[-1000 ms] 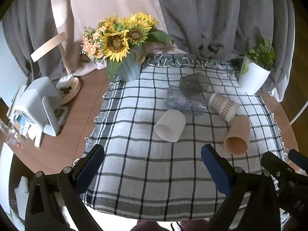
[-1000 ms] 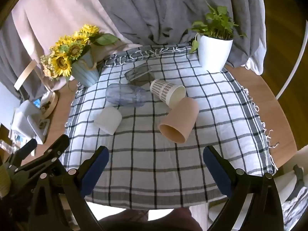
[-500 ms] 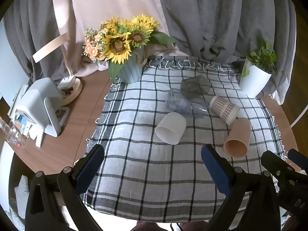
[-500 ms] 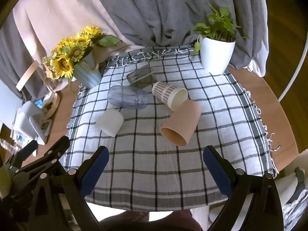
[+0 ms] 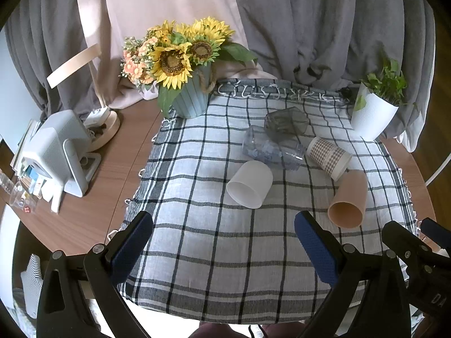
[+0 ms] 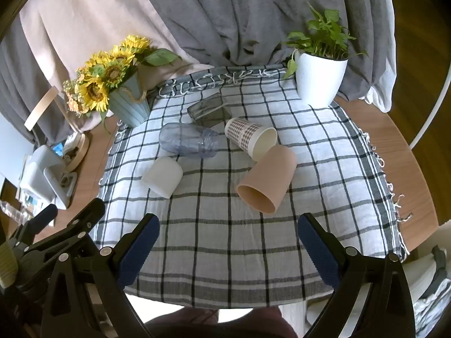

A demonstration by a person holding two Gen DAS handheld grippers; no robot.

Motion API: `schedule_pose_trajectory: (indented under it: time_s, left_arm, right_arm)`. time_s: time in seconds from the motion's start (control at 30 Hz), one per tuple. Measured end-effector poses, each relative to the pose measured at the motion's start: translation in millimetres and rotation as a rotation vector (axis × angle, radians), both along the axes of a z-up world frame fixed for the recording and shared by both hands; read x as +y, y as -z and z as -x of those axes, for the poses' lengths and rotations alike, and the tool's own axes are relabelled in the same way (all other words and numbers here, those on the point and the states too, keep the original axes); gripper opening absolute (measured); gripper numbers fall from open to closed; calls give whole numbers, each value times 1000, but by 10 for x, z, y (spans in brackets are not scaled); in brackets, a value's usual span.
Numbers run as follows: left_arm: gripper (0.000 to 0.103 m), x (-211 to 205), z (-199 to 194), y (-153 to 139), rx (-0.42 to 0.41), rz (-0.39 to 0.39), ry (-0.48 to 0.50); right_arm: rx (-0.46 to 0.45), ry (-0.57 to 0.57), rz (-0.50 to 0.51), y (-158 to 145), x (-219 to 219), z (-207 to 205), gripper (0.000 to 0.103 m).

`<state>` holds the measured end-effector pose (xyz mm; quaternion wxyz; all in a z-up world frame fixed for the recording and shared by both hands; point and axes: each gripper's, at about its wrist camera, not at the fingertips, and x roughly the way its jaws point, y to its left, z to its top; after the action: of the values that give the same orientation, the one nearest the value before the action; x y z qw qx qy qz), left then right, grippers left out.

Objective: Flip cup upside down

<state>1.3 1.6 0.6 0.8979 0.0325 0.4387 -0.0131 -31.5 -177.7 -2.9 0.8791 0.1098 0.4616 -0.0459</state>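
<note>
Several cups lie on their sides on a checked cloth (image 5: 197,253): a white cup (image 5: 249,183) (image 6: 163,176), a peach cup (image 5: 349,199) (image 6: 267,183), a patterned paper cup (image 5: 328,157) (image 6: 251,138), a clear bluish cup (image 5: 272,151) (image 6: 187,140) and a dark glass (image 5: 286,124) (image 6: 210,109). My left gripper (image 5: 222,242) is open and empty, near the cloth's front edge, short of the white cup. My right gripper (image 6: 228,242) is open and empty, short of the peach cup.
A sunflower vase (image 5: 191,98) (image 6: 128,104) stands at the cloth's back left. A white plant pot (image 5: 370,118) (image 6: 320,80) stands at the back right. White devices (image 5: 56,152) sit on the wooden table (image 5: 118,174) at the left. Grey curtains hang behind.
Both grippers have risen or tilted slightly, so the cups sit a little lower in both views. The cups have not moved. Both grippers stay open.
</note>
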Motion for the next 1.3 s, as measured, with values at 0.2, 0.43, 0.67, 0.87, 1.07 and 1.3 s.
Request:
schedule_pose_trajectory:
  time_s: [0.2,0.43,0.67,0.87,1.07,1.3]
  left_arm:
    - [103,0,1,1,1,1,-1]
    - [103,4,-5,-2,3,2,0]
    - [103,13,21,38,4,0,-1]
    - [103,13,25,56,8,-2,-4]
    - [103,12,23,54,10,-2,-4]
    - [103,5,22,53,10,-3,-5]
  right_arm:
    - [2,-2,1,-3,-2,-6,99]
    - [2,-3,1,-5,-6,-6,99]
    - [2,-3,0,-6,-11,-7,99]
    - [3,-3,0,-7,-13,-8,99]
    - [4,-3,0,-4,-15,-8,99]
    - [5,-5,0,-5,-26,-11,99]
